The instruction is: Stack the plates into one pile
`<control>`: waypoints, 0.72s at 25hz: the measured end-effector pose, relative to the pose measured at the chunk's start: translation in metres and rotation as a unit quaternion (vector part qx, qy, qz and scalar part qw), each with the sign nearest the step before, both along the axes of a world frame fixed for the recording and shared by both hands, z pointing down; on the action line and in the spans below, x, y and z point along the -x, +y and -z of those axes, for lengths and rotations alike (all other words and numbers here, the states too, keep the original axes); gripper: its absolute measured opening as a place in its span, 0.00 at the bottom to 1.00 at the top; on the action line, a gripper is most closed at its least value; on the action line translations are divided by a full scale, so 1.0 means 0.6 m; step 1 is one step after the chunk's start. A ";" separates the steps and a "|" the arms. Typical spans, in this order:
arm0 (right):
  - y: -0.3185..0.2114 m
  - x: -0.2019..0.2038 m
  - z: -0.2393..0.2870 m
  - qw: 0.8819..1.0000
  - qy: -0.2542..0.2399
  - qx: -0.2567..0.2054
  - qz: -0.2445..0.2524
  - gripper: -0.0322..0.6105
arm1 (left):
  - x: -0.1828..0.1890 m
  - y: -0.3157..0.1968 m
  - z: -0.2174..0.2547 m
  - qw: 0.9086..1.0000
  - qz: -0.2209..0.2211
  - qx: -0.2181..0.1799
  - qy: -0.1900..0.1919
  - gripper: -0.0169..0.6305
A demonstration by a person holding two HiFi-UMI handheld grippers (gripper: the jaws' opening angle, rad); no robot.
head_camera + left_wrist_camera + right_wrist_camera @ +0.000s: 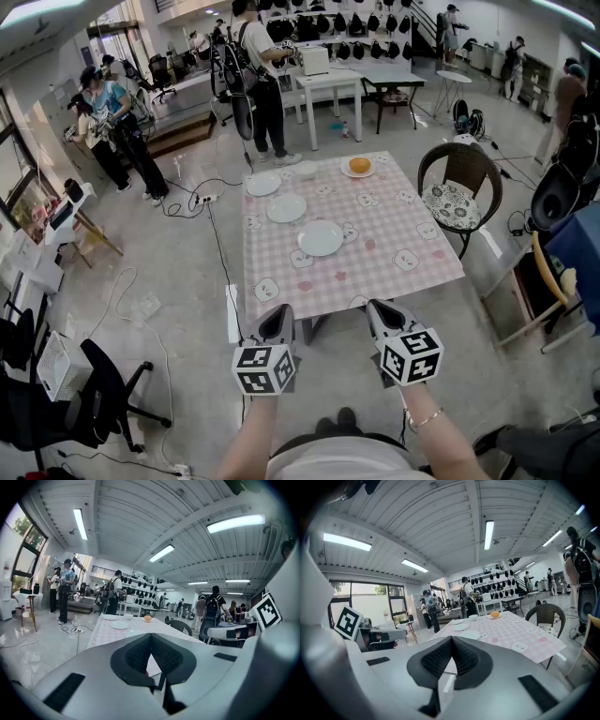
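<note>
reaching for the plates looks like the step: open the jaws first, then pinch a rim level. left gripper [277, 319] at lower centre is closed and empty; right gripper [379, 314] is the same. both are short of the table [394, 230]. mid frame, apart: left plate [262, 185], middle plate [286, 208] and near plate [321, 238], all empty. far plate [358, 169] holds an orange item [359, 165].

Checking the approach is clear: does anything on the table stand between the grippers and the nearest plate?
Nothing visible does. The nearest plate lies on the table, with only bare cloth between it and the near edge, where the left gripper and right gripper hover, both shut and empty.
</note>
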State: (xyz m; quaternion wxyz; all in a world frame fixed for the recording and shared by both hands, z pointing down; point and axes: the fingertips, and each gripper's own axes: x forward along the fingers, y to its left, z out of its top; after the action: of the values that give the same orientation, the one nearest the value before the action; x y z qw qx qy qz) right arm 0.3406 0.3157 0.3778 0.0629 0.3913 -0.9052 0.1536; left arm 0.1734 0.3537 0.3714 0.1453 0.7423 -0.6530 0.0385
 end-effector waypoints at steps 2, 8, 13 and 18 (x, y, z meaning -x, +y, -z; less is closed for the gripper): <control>-0.002 -0.017 -0.017 1.000 0.001 -0.002 0.003 0.05 | -0.016 -0.001 -0.019 1.000 0.004 0.002 -0.001 0.05; -0.021 -0.037 -0.024 1.000 0.006 -0.016 0.016 0.05 | -0.041 -0.018 -0.030 1.000 0.013 -0.003 -0.012 0.05; -0.037 -0.042 -0.022 1.000 -0.011 -0.009 0.018 0.06 | -0.047 -0.034 -0.026 1.000 0.021 -0.003 -0.015 0.05; -0.056 -0.036 -0.031 0.999 -0.025 -0.004 0.024 0.06 | -0.041 -0.049 -0.036 1.000 0.023 -0.002 -0.011 0.06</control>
State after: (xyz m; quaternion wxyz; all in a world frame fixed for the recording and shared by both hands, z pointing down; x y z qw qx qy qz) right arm 0.3619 0.2819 0.3965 0.0429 0.3653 -0.9163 0.1582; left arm 0.1980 0.3245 0.3930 0.1375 0.7271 -0.6712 0.0424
